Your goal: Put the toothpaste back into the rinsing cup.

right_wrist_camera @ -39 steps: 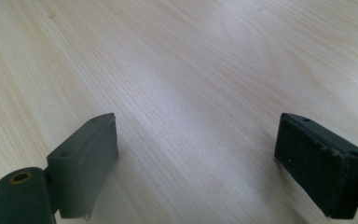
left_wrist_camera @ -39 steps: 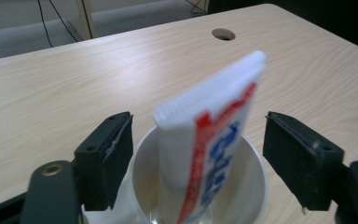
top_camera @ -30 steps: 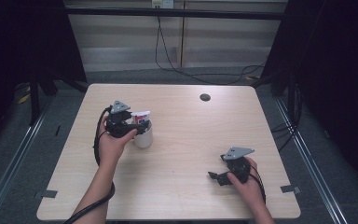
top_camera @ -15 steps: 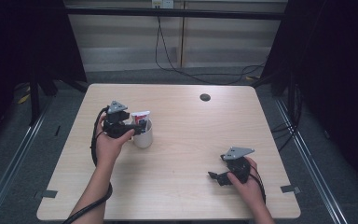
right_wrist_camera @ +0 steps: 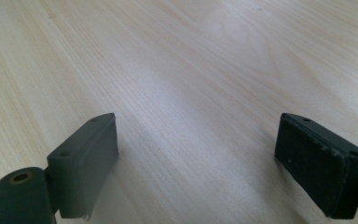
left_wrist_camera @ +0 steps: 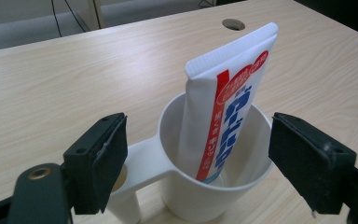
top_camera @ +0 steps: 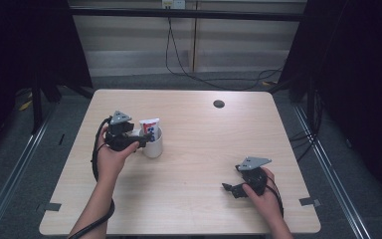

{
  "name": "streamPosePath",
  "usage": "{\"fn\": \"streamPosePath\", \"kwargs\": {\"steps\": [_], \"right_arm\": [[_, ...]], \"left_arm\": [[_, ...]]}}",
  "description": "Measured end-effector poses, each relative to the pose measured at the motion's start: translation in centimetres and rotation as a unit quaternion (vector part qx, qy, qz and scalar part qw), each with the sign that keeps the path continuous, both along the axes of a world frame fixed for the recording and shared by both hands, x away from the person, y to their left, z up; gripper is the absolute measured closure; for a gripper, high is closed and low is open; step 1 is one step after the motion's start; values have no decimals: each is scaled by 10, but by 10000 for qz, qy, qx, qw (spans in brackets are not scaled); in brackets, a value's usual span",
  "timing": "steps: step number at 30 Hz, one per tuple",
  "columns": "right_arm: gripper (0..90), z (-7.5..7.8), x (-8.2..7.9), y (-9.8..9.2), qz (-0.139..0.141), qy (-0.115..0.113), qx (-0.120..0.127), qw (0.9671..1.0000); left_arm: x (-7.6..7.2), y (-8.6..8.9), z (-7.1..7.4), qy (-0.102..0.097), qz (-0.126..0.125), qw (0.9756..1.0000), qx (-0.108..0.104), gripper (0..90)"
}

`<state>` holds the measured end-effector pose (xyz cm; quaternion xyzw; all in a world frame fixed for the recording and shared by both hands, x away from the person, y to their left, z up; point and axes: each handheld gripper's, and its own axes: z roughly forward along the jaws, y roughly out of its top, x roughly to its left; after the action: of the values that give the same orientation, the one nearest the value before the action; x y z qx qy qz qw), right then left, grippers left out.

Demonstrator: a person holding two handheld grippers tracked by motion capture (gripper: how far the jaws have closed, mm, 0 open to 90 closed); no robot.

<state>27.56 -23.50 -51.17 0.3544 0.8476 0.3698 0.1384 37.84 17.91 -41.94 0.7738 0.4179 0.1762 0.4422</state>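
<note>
Little change is seen: the left tool is kept wide around the white cup with toothpaste tube toward the table's left edge, ungripped, while the right tool is held wide and empty.

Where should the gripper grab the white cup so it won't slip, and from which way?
Probably by the handle of the white cup. It sticks out sideways toward the left gripper, whose jaws stand open on either side of the cup. Coming in level from that handle side looks best. The round wall looks too wide, and the toothpaste tube leaning inside blocks a grab from above.
</note>
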Motion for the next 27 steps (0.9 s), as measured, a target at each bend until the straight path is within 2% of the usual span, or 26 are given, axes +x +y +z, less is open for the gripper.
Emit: {"fn": "streamPosePath", "kwargs": {"steps": [13,25,27], "right_arm": [[128,0,0,0,2,-6,-2,10000],[128,0,0,0,2,3,3,10000],[128,0,0,0,2,3,5,10000]], "left_arm": [[-11,12,3,52,-56,10000,-15,197],[-18,18,0,102,-85,9996,-252,155],[-19,19,-1,113,-134,9996,-222,151]]}}
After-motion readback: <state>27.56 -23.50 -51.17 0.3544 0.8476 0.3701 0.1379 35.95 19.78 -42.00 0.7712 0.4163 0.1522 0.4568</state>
